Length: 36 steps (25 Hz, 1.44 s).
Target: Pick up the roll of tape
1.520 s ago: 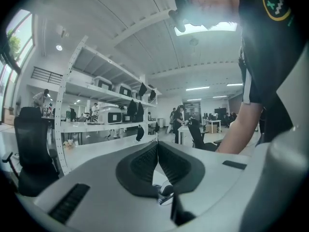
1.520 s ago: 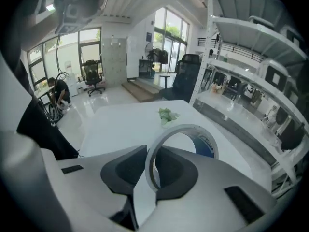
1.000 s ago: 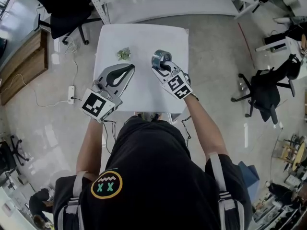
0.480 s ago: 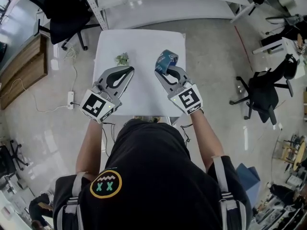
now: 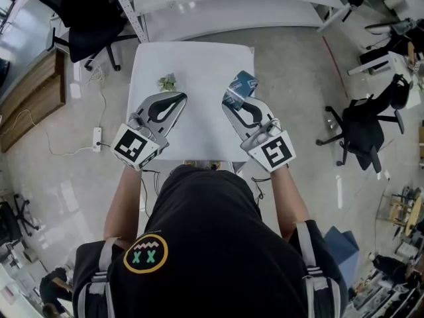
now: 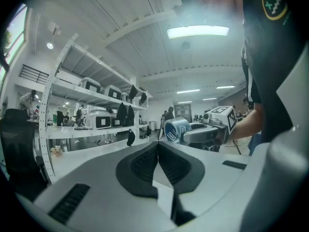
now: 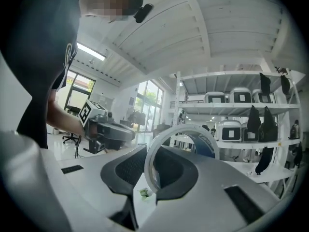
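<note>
Item: blue, white-printed roll of adhesive tape (image 5: 242, 83), its wall clamped in the narrow-set jaws of the right gripper (image 5: 234, 99), held level above the white square table (image 5: 199, 55); left gripper (image 5: 179, 99) closed, empty; step judged: lift, near complete; next requirement: a steady, firm hold.

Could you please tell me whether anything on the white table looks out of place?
Nothing looks spilled or damaged. Only a small green item lies loose on the table, beyond the shut, empty left claw; the right claw holds the roll of tape.
</note>
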### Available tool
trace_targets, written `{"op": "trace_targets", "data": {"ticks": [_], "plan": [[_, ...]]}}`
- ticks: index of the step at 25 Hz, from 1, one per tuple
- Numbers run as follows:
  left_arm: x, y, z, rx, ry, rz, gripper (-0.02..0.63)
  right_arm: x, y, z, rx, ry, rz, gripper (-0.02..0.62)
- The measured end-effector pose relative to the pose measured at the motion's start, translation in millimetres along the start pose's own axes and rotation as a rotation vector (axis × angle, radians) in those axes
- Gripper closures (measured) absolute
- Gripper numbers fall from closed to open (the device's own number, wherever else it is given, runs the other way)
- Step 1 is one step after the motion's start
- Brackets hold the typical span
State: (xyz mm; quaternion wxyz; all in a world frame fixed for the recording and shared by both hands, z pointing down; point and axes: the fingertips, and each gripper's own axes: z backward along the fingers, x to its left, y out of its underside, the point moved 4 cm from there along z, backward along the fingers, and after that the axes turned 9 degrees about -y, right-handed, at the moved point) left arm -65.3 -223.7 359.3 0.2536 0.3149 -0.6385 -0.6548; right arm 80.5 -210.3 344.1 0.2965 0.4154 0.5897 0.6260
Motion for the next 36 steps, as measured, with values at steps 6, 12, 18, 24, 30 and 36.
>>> {"op": "trace_targets", "data": {"ticks": [6,12,18,24,30,36], "plan": [[-5,-1,-3,-0.005,0.01,-0.004,0.588,4,-6,8,-0.023,0.011,-0.008,0.515],[-12,-3,-6,-0.01,0.02,-0.009,0.588,6,-6,15,-0.024,0.018,-0.006,0.517],[-11,-5,-10,-0.013,0.033,-0.012,0.588,6,-3,15,-0.022,0.021,-0.005,0.52],[-12,-5,-10,-0.019,0.036,-0.015,0.588,6,-1,15,-0.019,0.031,-0.006,0.52],[-12,-7,-5,-0.018,0.027,-0.019,0.588,6,-3,14,-0.019,0.035,-0.001,0.52],[-13,-6,-6,-0.01,0.019,-0.019,0.588,5,-2,15,-0.023,0.029,0.002,0.52]]}}
